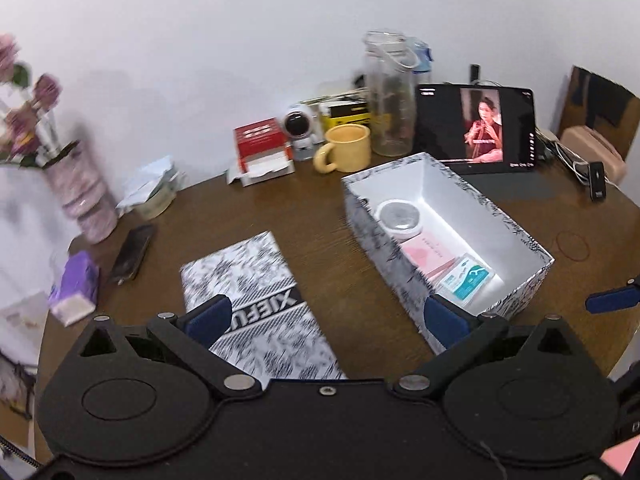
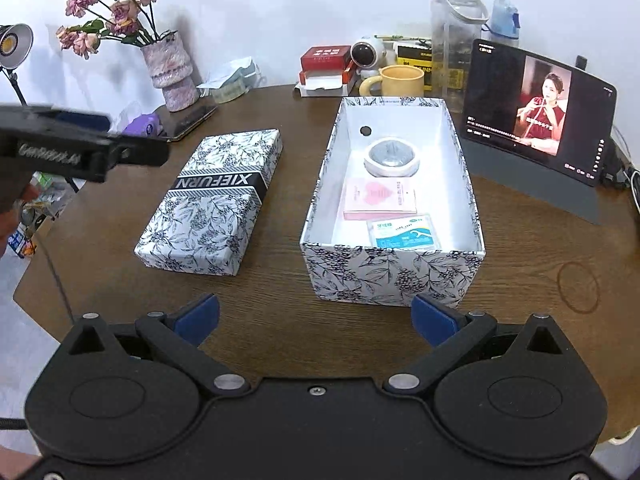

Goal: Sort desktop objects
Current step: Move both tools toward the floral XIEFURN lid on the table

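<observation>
We saw the open floral box (image 2: 394, 276) holding a round tin (image 2: 391, 157), pink card (image 2: 379, 199) and, seemingly, a floss pack (image 2: 402, 233); its lid (image 2: 212, 200) lay left.

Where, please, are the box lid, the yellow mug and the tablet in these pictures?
box lid (image 2: 212, 200): right wrist view, on the black band across its top.
yellow mug (image 2: 402, 80): right wrist view, on its outer wall below the rim.
tablet (image 2: 536, 108): right wrist view, on the lit screen.
</observation>
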Motion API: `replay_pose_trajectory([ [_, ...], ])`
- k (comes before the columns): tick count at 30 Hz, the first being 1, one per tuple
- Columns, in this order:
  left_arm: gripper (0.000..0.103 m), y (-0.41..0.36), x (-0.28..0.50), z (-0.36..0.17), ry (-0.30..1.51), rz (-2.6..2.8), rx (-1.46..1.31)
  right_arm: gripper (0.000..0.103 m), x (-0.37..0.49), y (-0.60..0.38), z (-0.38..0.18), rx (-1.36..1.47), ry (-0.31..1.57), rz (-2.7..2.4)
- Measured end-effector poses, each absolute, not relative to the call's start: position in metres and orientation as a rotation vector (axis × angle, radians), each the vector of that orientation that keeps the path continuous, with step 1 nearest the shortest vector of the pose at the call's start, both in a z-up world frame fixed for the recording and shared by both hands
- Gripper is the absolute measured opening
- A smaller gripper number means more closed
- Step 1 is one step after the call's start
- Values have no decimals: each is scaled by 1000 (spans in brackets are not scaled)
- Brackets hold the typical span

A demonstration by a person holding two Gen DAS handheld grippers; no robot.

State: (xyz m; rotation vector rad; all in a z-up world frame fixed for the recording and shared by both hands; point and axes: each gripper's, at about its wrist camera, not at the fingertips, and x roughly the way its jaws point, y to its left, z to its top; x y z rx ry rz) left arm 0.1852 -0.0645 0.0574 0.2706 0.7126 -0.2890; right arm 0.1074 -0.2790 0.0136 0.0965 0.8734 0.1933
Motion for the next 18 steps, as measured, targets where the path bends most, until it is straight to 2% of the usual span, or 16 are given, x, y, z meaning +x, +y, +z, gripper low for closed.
replay_pose_trajectory([
  [18,103,-6,133,41,761,-197,137,103,81,-248,9,87,847,158],
])
